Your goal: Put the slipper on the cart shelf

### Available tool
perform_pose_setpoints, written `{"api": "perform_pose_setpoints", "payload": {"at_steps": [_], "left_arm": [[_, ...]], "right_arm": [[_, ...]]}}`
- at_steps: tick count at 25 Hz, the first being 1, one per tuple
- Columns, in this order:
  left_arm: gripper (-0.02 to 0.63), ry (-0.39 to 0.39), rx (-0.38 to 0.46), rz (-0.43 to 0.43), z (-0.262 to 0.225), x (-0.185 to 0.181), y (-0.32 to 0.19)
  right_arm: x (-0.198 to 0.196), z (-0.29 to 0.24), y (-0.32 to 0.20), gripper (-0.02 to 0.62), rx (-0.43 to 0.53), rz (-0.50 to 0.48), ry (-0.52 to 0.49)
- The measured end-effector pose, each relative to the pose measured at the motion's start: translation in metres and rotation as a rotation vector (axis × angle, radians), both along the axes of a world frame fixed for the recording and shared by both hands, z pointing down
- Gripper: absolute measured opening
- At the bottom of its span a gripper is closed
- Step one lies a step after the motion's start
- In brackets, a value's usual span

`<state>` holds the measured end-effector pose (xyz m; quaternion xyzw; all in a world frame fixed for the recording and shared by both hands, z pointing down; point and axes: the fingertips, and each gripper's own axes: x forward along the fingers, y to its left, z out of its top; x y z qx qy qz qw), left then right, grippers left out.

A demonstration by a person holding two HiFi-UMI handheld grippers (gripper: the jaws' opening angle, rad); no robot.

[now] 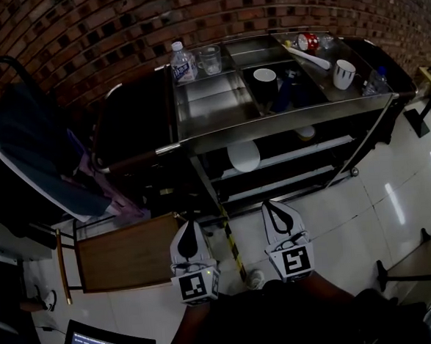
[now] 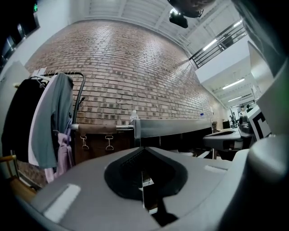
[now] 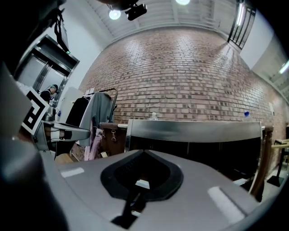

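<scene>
Looking down in the head view, the person holds both tools low and close to the body, side by side, noses aimed at the cart point(image 1: 285, 120). The left gripper point(image 1: 191, 227) and the right gripper point(image 1: 277, 206) sit just short of the cart's lower shelves, marker cubes facing up. Dark sleeves run back from them to the bottom edge. Each pair of tongs is drawn to a point with nothing in it. The slipper is hard to pick out in this dim view. A pale rounded thing point(image 1: 254, 279) on the floor before the cart, between the two grippers, may be it. On the cart's top trays stand a bottle point(image 1: 183, 62), a glass point(image 1: 210, 59) and a white mug point(image 1: 345, 73). A white rounded object point(image 1: 242, 157) lies on the cart's middle shelf. A wooden seat point(image 1: 125, 253) stands left of the cart.

In the left gripper view, the left gripper point(image 2: 143, 151) is held level, its jaws pressed together on nothing. The cart point(image 2: 171, 126) is straight ahead, and hanging clothes point(image 2: 49, 122) are to its left.

In the right gripper view, the right gripper point(image 3: 143, 153) is also level, with its jaws together and bare. The cart point(image 3: 194, 131) fills the middle.
</scene>
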<state>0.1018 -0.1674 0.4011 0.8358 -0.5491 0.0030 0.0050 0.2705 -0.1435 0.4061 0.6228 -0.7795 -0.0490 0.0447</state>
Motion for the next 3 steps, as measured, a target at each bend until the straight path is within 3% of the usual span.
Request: {"api": "perform_pose_setpoints", "payload": {"at_steps": [3], "left_arm": [[0.015, 0.017, -0.004, -0.002, -0.0016, -0.0013, -0.0017]], "right_arm": [[-0.0003, -0.0002, -0.0017, 0.002, 0.003, 0.006, 0.001]]}}
